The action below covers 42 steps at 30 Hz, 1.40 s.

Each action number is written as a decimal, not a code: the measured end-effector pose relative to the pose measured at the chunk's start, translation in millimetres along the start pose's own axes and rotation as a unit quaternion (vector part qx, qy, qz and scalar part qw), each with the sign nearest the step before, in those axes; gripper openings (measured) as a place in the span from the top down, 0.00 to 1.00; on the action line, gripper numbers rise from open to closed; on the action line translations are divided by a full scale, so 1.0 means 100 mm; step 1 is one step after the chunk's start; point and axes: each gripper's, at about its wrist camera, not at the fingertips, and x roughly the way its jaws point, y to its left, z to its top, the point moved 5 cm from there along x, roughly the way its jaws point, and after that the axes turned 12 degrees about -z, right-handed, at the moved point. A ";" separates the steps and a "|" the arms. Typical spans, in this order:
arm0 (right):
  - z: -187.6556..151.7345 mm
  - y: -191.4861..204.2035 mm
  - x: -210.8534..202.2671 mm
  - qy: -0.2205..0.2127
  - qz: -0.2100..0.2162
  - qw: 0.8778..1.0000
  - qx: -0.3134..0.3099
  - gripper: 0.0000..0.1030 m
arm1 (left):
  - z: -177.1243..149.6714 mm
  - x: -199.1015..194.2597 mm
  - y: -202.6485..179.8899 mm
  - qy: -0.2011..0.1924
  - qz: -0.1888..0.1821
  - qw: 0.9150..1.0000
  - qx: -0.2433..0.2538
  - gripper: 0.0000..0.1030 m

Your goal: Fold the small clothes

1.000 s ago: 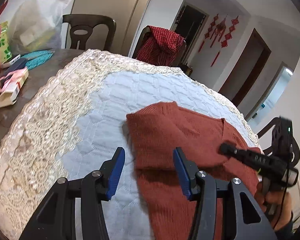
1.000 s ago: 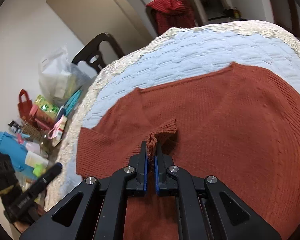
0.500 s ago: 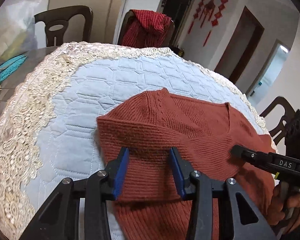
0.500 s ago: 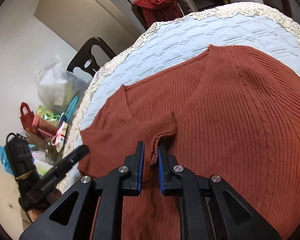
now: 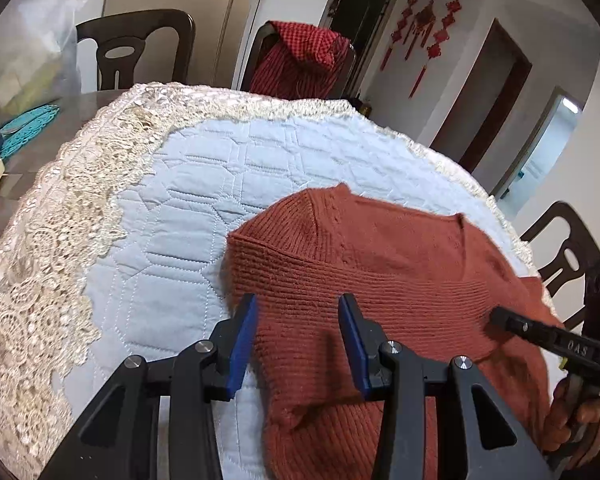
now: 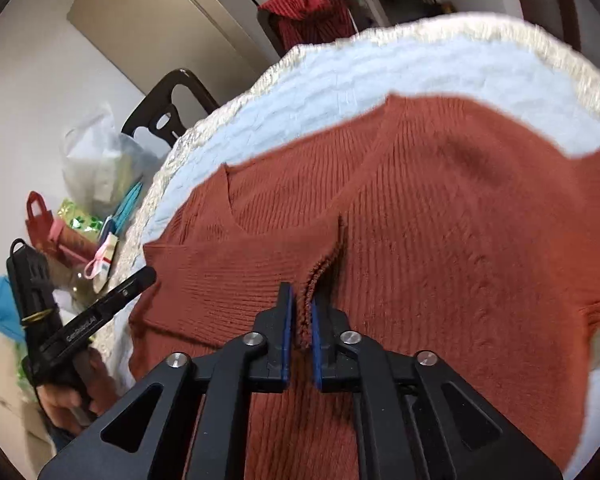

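Note:
A rust-red knitted sweater (image 5: 372,264) lies on the quilted blue cloth (image 5: 204,184), one sleeve folded across its body. It fills the right wrist view (image 6: 440,208). My left gripper (image 5: 298,320) is open, its jaws straddling the folded sleeve near the sweater's left edge. My right gripper (image 6: 302,308) is shut on the sleeve cuff (image 6: 320,272) and holds it over the sweater's chest. The right gripper also shows in the left wrist view (image 5: 500,316), and the left gripper in the right wrist view (image 6: 140,280).
The cloth has a cream lace border (image 5: 60,208). Dark chairs (image 5: 140,44) stand behind the table, one draped with a red checked garment (image 5: 300,60). Bags, bottles and packets (image 6: 80,200) crowd the table's left side.
My left gripper has moved right, over the folded sleeve. My right gripper has carried the cuff further across the sweater, staying shut on it.

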 end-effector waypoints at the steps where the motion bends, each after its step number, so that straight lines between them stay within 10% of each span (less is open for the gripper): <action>1: 0.03 0.00 -0.06 -0.013 -0.003 1.000 -0.003 0.88 | -0.01 -0.07 -0.01 -0.007 -0.002 1.000 0.000 0.57; 6: 0.13 0.03 -0.24 -0.062 -0.015 0.998 -0.022 0.88 | -0.02 -0.20 -0.10 -0.020 -0.013 1.000 0.009 0.57; 11: 0.06 0.03 0.20 -0.001 -0.035 0.998 -0.052 0.91 | -0.22 0.06 -0.04 0.029 0.004 0.999 0.012 0.57; 29: -0.23 -0.18 -0.29 -0.013 -0.033 0.996 -0.083 0.89 | -0.45 -0.48 -0.27 -0.003 0.009 0.999 0.035 0.57; 42: -0.57 -0.95 -0.70 -0.028 -0.049 0.998 -0.013 0.64 | -0.89 -0.36 -0.53 0.038 0.017 0.998 0.056 0.57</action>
